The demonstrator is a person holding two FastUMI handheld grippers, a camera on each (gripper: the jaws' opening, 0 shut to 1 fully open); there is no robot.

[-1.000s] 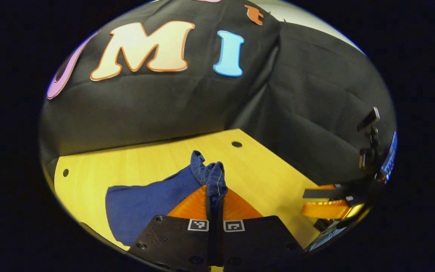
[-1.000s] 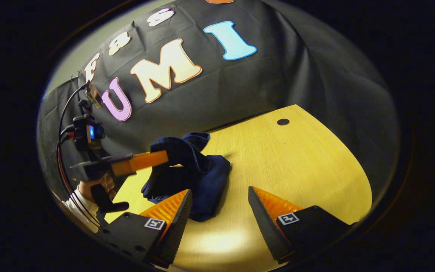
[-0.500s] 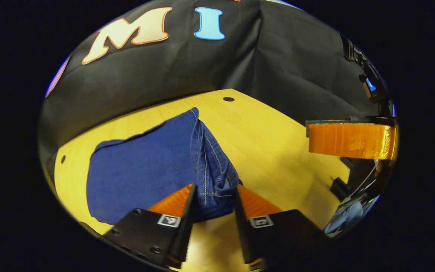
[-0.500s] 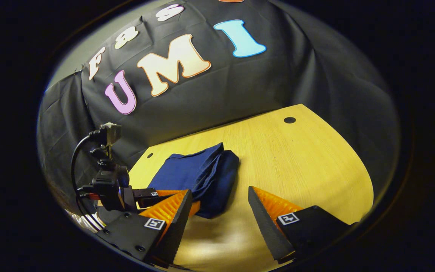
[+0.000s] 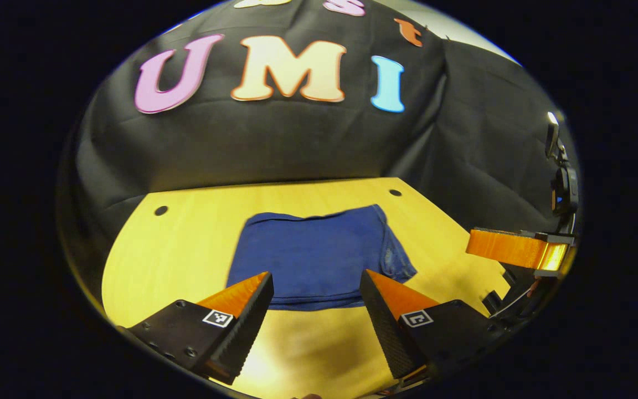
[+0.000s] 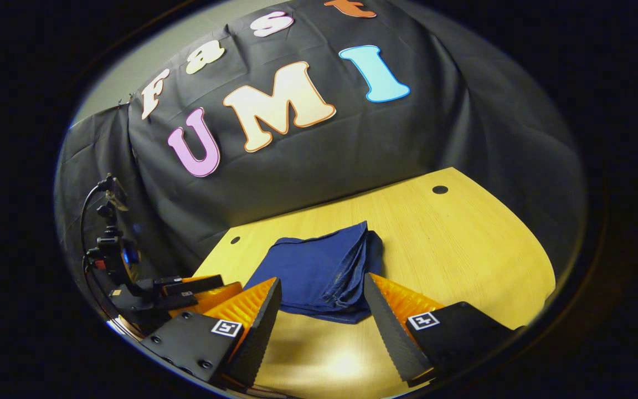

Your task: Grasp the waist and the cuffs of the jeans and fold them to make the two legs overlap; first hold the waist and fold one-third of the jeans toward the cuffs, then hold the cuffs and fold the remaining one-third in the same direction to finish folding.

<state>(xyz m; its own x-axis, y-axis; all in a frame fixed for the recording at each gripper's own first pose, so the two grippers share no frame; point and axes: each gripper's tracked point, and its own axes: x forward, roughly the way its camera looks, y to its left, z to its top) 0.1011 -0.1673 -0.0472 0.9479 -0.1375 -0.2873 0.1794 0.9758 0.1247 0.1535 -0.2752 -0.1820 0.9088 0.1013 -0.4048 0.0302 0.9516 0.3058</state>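
The dark blue jeans lie folded into a flat, stacked rectangle on the yellow wooden table. In the right gripper view the jeans show their layered edges on the right side. My left gripper hovers open just short of the stack's near edge, nothing between its fingers. My right gripper is also open, its fingertips on either side of the bundle's near corner without touching it. The right gripper's orange finger shows at the right of the left gripper view; the left gripper appears low left in the right gripper view.
The black cloth wall closes the table's far side and both sides. Small round holes sit near the table's back corners. Bare wood lies right of the jeans. Camera hardware and cables ride on the left gripper.
My left gripper let go of the jeans' edge, opened wide and drew back; the cloth dropped flat onto the stack. The right gripper stayed open and shifted slightly toward the bundle.
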